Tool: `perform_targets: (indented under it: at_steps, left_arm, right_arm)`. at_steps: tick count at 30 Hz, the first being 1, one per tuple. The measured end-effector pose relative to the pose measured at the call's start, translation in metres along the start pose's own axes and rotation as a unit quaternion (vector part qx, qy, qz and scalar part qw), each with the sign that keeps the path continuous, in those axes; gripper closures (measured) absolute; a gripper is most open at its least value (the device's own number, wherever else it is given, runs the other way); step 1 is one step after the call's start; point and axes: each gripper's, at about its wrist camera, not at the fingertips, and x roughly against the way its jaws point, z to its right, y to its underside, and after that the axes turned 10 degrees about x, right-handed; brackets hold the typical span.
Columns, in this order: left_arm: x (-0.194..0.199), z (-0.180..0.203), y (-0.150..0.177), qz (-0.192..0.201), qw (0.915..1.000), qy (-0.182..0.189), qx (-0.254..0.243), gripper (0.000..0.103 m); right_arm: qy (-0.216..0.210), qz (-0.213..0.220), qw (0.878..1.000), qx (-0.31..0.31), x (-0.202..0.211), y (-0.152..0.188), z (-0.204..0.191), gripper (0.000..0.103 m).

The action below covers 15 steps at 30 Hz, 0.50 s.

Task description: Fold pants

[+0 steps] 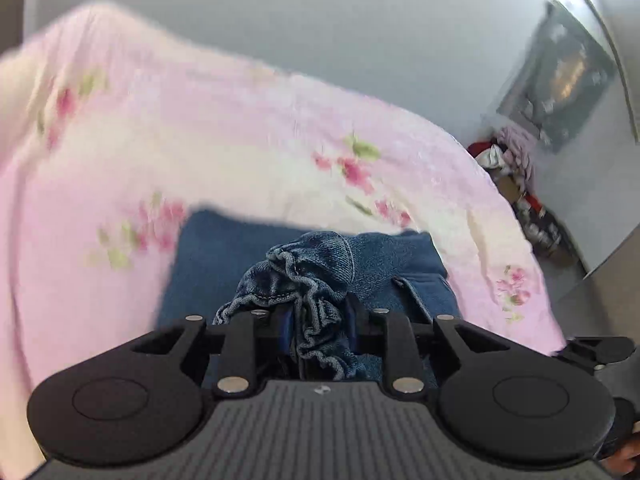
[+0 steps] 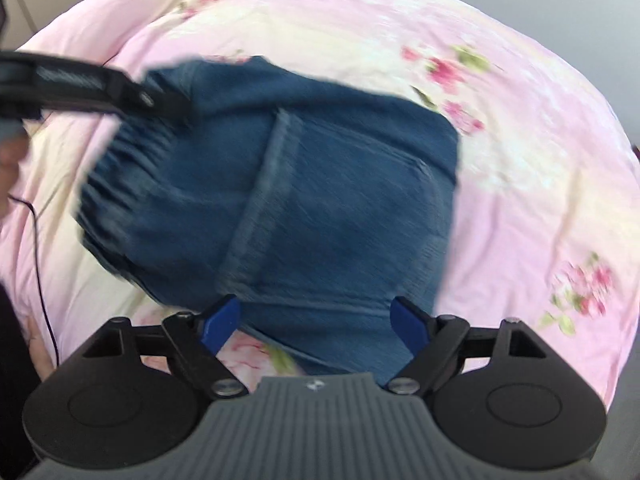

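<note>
The blue denim pants (image 2: 320,200) lie folded into a compact block on the pink floral bed cover (image 2: 540,200). My left gripper (image 1: 318,320) is shut on the gathered elastic waistband (image 1: 304,276) of the pants and lifts it a little. It shows in the right wrist view (image 2: 120,92) at the pants' upper left corner. My right gripper (image 2: 316,320) is open and empty, its blue pads (image 2: 220,320) spread over the near edge of the pants. The pants also show in the left wrist view (image 1: 224,248) beyond the bunched waistband.
The bed cover (image 1: 200,140) fills most of both views. A grey wall (image 1: 360,12) stands behind the bed. A pile of clothes and clutter (image 1: 516,168) sits by the wall at the right. A thin black cable (image 2: 40,248) runs along the left.
</note>
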Motion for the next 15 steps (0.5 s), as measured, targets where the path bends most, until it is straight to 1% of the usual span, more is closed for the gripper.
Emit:
perform_targets:
  at_steps: [2, 4, 5, 7, 9, 10, 12, 15]
  left_arm:
    - [-0.005, 0.005, -0.023, 0.002, 0.9987, -0.019, -0.047, 0.075]
    - [-0.019, 0.003, -0.04, -0.022, 0.9972, -0.025, -0.067, 0.075]
    - [-0.03, -0.001, -0.044, -0.044, 0.9962, -0.028, -0.069, 0.075]
    - [-0.049, -0.009, -0.043, -0.073, 0.9939, -0.043, -0.071, 0.075]
    - [-0.065, -0.023, -0.032, -0.081, 0.9923, -0.058, -0.075, 0.075]
    - [-0.073, -0.033, -0.027, -0.087, 0.9923, -0.061, -0.064, 0.075]
    - [-0.085, -0.048, -0.019, -0.088, 0.9931, -0.059, -0.049, 0.075]
    - [-0.098, -0.057, -0.013, -0.081, 0.993, -0.067, -0.053, 0.073]
  right_arm:
    - [-0.019, 0.01, 0.999, -0.029, 0.001, 0.004, 0.013, 0.024]
    - [-0.04, 0.027, 0.997, -0.059, 0.002, 0.008, 0.025, 0.024]
    - [-0.054, 0.036, 0.996, -0.068, 0.0, 0.008, 0.027, 0.025]
    - [-0.071, 0.049, 0.993, -0.081, -0.007, 0.007, 0.026, 0.03]
    - [-0.084, 0.046, 0.992, -0.088, -0.018, 0.004, 0.023, 0.042]
    - [-0.09, 0.042, 0.991, -0.093, -0.027, 0.0, 0.02, 0.044]
    - [-0.088, 0.046, 0.99, -0.095, -0.037, -0.001, 0.015, 0.044]
    - [-0.086, 0.044, 0.991, -0.094, -0.05, -0.002, 0.005, 0.043]
